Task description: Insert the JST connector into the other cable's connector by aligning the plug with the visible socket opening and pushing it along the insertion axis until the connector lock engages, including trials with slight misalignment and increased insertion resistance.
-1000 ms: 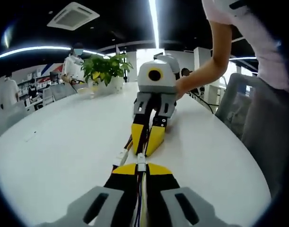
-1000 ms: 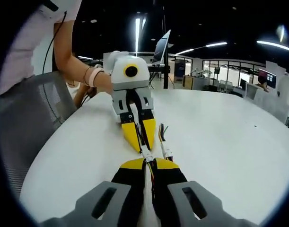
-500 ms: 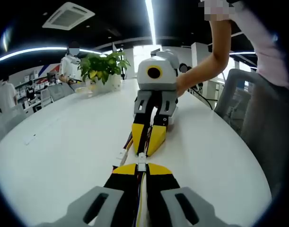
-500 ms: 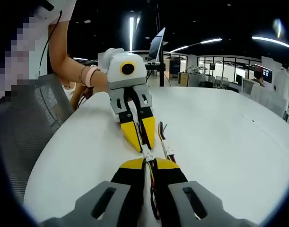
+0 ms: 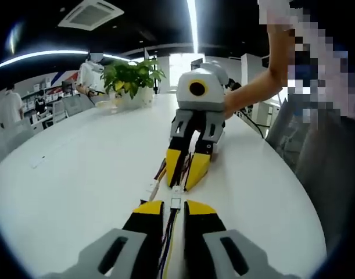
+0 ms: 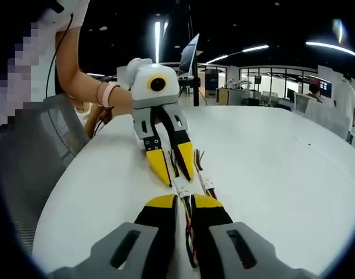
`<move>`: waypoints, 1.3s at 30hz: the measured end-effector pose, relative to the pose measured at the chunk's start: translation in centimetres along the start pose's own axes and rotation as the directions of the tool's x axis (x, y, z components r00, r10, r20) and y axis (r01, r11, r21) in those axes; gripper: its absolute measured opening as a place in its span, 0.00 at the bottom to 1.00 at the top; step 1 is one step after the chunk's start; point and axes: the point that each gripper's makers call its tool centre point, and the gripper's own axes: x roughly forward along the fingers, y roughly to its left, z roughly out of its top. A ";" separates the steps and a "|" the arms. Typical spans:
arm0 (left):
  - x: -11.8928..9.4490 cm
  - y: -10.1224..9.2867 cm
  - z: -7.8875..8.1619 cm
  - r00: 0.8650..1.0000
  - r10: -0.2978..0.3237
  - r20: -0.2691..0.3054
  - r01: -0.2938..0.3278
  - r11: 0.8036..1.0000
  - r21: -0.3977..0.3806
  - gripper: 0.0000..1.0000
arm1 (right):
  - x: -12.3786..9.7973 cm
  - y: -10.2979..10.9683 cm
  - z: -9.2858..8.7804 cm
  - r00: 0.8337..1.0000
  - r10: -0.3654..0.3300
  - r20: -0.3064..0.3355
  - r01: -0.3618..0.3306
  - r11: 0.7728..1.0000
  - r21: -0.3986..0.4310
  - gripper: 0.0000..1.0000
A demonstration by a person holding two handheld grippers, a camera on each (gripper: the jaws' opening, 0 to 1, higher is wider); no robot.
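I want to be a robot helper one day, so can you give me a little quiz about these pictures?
1. True or false: a potted plant stands on the table.
2. What colour are the tips of the left gripper? A yellow, B green, C red.
3. Fill in: between the left gripper and the right gripper lies a small ___ connector.
Key: 1 true; 2 A; 3 white.

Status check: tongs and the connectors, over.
Left tongs parted around cable. Right tongs shut on cable. White connectors between tips; lock not visible. Spare connector alongside.
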 end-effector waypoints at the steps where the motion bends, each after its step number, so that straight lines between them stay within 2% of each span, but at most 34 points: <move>1: -0.1 -0.1 -0.1 1.000 0.000 -0.005 0.000 1.000 0.001 0.08 | -0.1 0.0 0.0 1.000 -0.002 0.001 0.002 1.000 0.002 0.08; 7: -0.4 -0.4 -0.1 1.000 0.009 -0.019 -0.010 1.000 -0.022 0.13 | -1.0 0.2 0.8 1.000 -0.021 0.022 0.021 0.999 0.028 0.10; 15: -1.6 -0.5 1.5 0.999 0.048 0.006 -0.048 0.998 -0.030 0.16 | -2.1 0.5 2.1 0.997 -0.069 0.037 0.068 0.996 0.050 0.15; 18: -2.5 -0.3 1.9 0.997 0.082 0.015 -0.081 0.994 -0.071 0.22 | -2.8 0.5 2.5 0.995 -0.093 0.042 0.091 0.994 0.059 0.19; 21: -3.4 0.0 2.4 0.993 0.115 0.026 -0.112 0.990 -0.090 0.23 | -3.3 0.7 2.8 0.993 -0.112 0.039 0.110 0.992 0.063 0.21; 24: -4.1 0.3 2.9 0.989 0.148 0.026 -0.145 0.985 -0.099 0.29 | -3.8 1.1 3.1 0.991 -0.126 0.036 0.123 0.990 0.069 0.23; 27: -4.7 0.1 3.1 0.988 0.154 0.009 -0.152 0.984 -0.098 0.36 | -4.2 1.3 3.4 0.990 -0.136 0.038 0.130 0.984 0.121 0.30; 30: -5.5 -0.1 3.6 0.986 0.163 0.024 -0.159 0.979 -0.130 0.40 | -4.7 1.5 3.6 0.988 -0.149 0.029 0.145 0.983 0.109 0.30; 33: -6.2 -0.1 4.1 0.982 0.188 0.024 -0.183 0.974 -0.134 0.46 | -5.4 1.6 4.0 0.984 -0.173 0.027 0.169 0.978 0.126 0.34; 36: -6.9 0.2 4.5 0.972 0.236 0.021 -0.231 0.963 -0.140 0.57 | -6.2 1.4 4.2 0.975 -0.223 0.008 0.217 0.957 0.193 0.40; 39: -7.5 0.1 5.1 0.965 0.260 0.039 -0.253 0.958 -0.138 0.56 | -6.7 1.5 4.5 0.969 -0.248 0.003 0.242 0.946 0.218 0.51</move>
